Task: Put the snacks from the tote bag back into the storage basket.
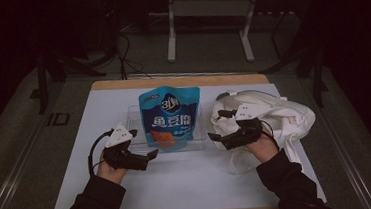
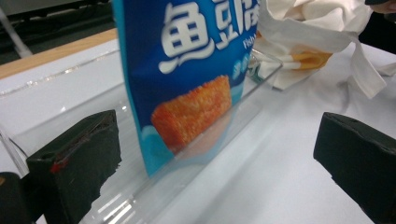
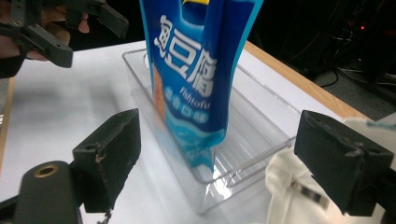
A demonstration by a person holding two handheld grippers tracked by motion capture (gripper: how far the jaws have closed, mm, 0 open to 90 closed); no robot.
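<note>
Blue snack pouch [image 1: 170, 116] stands upright in a clear plastic tray [image 1: 134, 119] at mid-table. Pouch is glossy, with large white characters, the word "Fishtofu", and a picture of an orange-brown fried block low on its front. Its lower edge sits inside the tray; in the right gripper view the pouch [image 3: 198, 79] stands toward the tray's near end, with bare tray floor [image 3: 252, 126] stretching behind it.

Tray rests on a white sheet [image 1: 189, 177] covering the wooden table [image 1: 171, 80]; a strip of wood shows along the far edge. A crumpled white cloth bag [image 1: 284, 114] lies just right of the tray, its fabric close against the tray's right end. The sheet in front of the tray, toward the person, is bare, as is the sheet to the tray's left.

Left gripper [image 1: 152, 154] sits low by the tray's front left corner, just beside the wall. Its jaws are spread wide and hold nothing; in the left gripper view the pouch [image 2: 187, 79] stands between and beyond them, apart from both.

Right gripper [image 1: 215, 137] rests over the cloth bag's left edge, near the tray's right end. Its jaws are also spread wide and hold nothing; pouch lies ahead of them, not touching. The left gripper [image 3: 70, 32] shows far off in that view.
</note>
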